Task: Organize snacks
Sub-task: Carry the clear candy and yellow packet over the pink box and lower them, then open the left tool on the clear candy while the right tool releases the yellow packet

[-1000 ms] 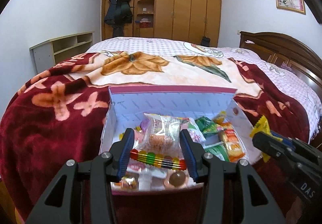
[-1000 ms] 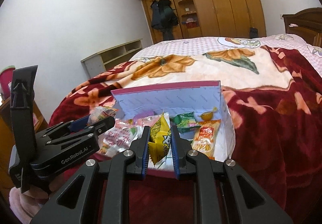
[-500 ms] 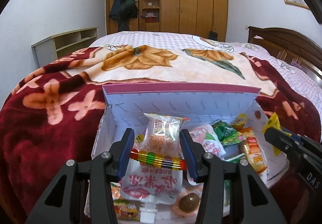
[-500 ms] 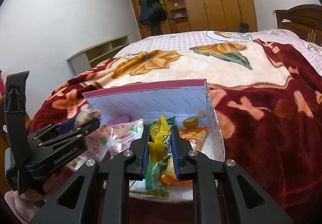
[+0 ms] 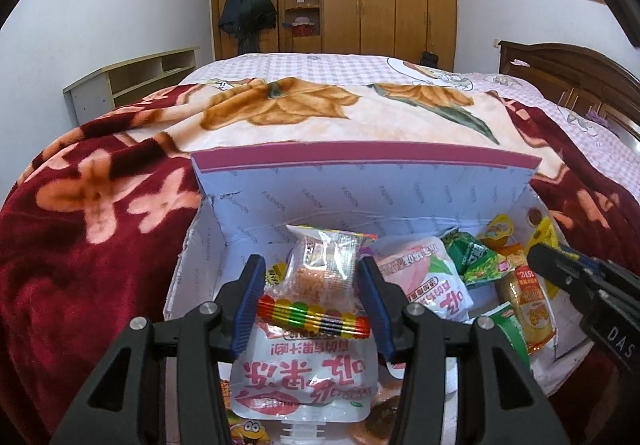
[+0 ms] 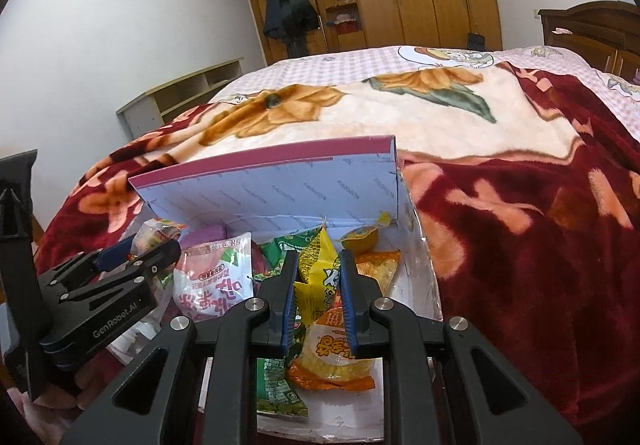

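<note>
Left gripper [image 5: 312, 297]: clamped on a clear cake packet with a rainbow-striped seal [image 5: 320, 277], hanging over the box's 9 o'clock half.
Right gripper [image 6: 318, 299]: squeezed narrow on a yellow crinkled snack packet [image 6: 318, 269], above the 3 o'clock end.
Box: white cardboard box with a maroon-edged lid [image 5: 360, 189] on the red floral blanket [image 5: 80, 245], already crowded with snacks.
Risk: the two grippers sit close together, so they could bump on release.
Risk: the slick wrappers may slide off the pile and over the low front edge at 6 o'clock.
</note>
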A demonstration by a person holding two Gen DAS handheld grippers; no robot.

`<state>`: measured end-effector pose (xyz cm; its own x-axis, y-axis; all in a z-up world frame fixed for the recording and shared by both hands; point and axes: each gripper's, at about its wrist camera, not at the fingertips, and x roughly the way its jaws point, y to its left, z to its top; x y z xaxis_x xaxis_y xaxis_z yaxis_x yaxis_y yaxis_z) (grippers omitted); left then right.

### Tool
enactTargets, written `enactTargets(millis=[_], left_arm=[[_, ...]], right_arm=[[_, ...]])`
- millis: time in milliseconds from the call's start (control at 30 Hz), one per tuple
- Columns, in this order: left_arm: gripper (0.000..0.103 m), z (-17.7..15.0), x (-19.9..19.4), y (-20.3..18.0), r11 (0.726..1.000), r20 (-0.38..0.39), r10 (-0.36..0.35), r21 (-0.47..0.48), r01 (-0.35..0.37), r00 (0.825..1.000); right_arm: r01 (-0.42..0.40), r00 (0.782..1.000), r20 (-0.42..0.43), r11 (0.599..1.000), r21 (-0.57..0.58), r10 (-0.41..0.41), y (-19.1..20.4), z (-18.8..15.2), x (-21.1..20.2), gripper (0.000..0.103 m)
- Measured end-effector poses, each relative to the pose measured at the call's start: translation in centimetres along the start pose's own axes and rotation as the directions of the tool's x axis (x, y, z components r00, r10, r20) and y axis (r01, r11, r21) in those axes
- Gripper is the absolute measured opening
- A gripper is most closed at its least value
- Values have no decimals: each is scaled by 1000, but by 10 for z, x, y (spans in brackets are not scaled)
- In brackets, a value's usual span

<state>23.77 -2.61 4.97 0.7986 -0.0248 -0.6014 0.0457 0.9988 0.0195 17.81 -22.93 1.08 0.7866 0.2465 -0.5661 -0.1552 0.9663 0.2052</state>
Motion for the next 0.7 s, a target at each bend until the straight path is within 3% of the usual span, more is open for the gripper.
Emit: enactTargets(millis=[133, 233, 700], left_arm=[[57, 0, 0, 0, 1000, -9, 1, -10, -1, 1000], [59, 0, -1, 0, 1000, -12, -5, -12, 5, 1000], [63, -1, -35, -5, 1000, 21, -26, -16, 26, 999]], right_arm=[[-8, 1000, -14, 1000, 7, 8, 0, 0, 3, 23], [-11, 1000, -10, 1000, 10, 11, 0, 0, 2, 37], [-48, 998, 30, 999, -19, 49, 17, -3, -23, 47]])
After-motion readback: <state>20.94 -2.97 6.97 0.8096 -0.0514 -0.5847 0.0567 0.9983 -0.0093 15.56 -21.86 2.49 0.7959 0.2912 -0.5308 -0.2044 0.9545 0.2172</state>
